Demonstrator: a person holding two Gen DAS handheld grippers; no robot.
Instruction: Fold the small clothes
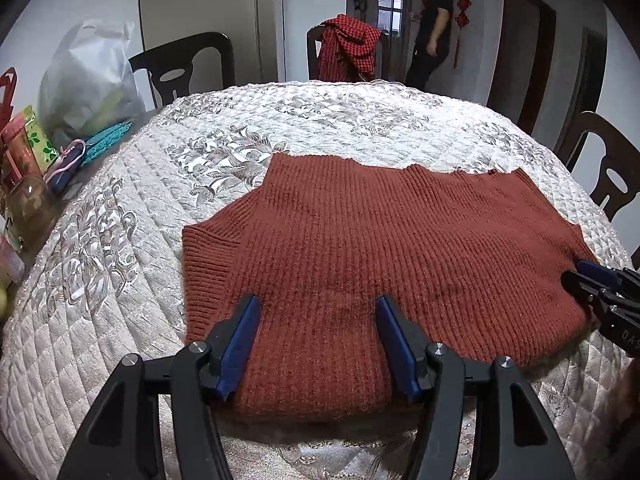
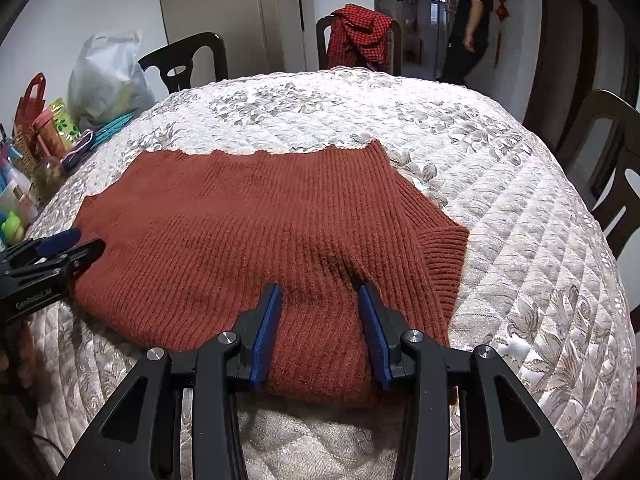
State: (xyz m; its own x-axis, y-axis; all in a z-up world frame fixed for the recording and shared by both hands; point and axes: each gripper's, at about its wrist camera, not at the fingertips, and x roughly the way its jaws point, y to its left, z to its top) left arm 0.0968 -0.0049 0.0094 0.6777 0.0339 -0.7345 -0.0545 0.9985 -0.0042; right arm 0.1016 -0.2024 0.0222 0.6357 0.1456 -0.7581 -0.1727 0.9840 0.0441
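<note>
A rust-red knitted sweater (image 1: 360, 248) lies flat on the quilted table cover (image 1: 160, 208), folded so a short ribbed cuff (image 1: 204, 268) sticks out at its left. It also shows in the right wrist view (image 2: 248, 232), cuff (image 2: 444, 264) at its right. My left gripper (image 1: 318, 306) is open, its blue-padded fingers resting over the sweater's near edge, left part. My right gripper (image 2: 320, 294) is open over the near edge, right part. Each gripper shows at the edge of the other's view: the right one (image 1: 600, 284), the left one (image 2: 60, 248).
The quilted cover (image 2: 520, 220) drapes a round table. Bottles, a jar (image 1: 30, 200), bags and a plastic bag (image 1: 88, 80) crowd the left edge. Dark chairs (image 1: 184, 64) ring the table; one holds a red checked cloth (image 1: 350, 48). A person (image 1: 432, 28) stands by the door.
</note>
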